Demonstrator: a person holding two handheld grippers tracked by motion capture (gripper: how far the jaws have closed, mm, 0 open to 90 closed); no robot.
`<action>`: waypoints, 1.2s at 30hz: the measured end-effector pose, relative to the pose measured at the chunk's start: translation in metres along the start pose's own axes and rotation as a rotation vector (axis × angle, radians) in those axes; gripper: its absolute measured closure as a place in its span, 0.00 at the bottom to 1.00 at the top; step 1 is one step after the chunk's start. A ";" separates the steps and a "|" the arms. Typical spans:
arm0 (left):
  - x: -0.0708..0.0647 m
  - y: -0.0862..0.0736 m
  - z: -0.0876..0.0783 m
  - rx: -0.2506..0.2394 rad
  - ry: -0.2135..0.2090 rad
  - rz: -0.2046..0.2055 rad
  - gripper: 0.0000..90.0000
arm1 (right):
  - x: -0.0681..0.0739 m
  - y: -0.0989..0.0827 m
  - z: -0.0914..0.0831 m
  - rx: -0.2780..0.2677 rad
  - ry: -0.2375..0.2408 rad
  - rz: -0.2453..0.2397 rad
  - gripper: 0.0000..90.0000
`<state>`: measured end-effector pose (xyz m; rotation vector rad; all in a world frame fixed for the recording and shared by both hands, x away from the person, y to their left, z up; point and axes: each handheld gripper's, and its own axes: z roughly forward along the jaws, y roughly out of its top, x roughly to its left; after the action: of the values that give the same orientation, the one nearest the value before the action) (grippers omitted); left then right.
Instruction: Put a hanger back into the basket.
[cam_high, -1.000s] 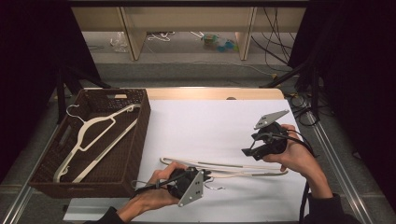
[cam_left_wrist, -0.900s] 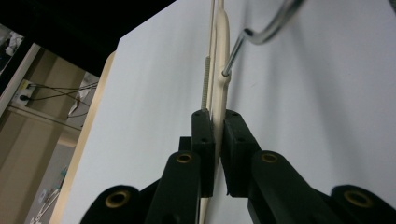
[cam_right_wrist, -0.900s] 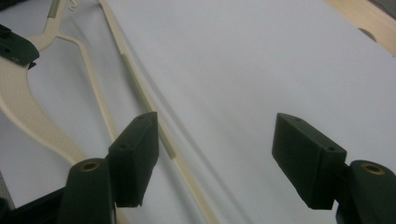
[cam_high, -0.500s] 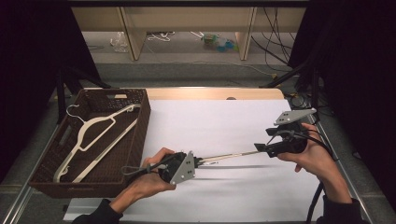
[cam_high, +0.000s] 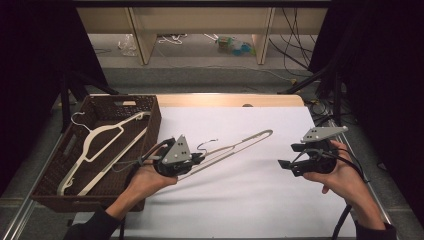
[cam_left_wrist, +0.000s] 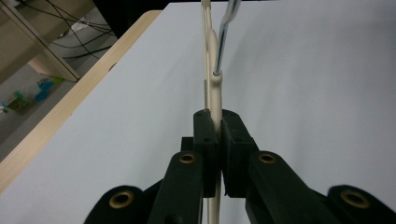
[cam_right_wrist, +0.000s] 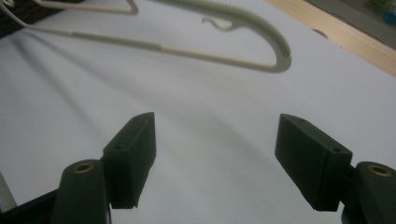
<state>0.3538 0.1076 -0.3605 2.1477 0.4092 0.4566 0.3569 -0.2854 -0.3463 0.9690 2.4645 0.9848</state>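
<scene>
Left gripper (cam_high: 196, 159): clamped tight on cream hanger (cam_high: 235, 145), lifted above white table (cam_high: 250, 200), far end toward 2 o'clock. Right gripper (cam_high: 286, 156): spread wide, holding nothing, at 3 o'clock. Basket (cam_high: 150, 107) at 9 o'clock: 1 second hanger (cam_high: 95, 145) inside.

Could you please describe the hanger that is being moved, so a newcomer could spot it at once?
Start at the white table, right of the brown basket. The cream hanger slants up from the left gripper, shut on it; its twin hanger lies in the basket.
</scene>
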 end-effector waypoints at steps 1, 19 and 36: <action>0.002 0.001 -0.004 -0.002 -0.007 -0.023 0.95 | 0.001 -0.002 0.001 0.008 0.003 -0.003 0.34; 0.030 0.018 -0.068 -0.086 -0.068 -0.322 0.95 | 0.018 -0.027 0.023 0.035 0.023 0.014 0.33; 0.078 0.000 -0.131 -0.135 0.015 -0.462 0.96 | 0.027 -0.041 0.026 0.056 0.055 0.033 0.33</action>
<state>0.3622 0.2334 -0.2750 1.8447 0.8341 0.2280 0.3317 -0.2759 -0.3944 1.0162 2.5415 0.9709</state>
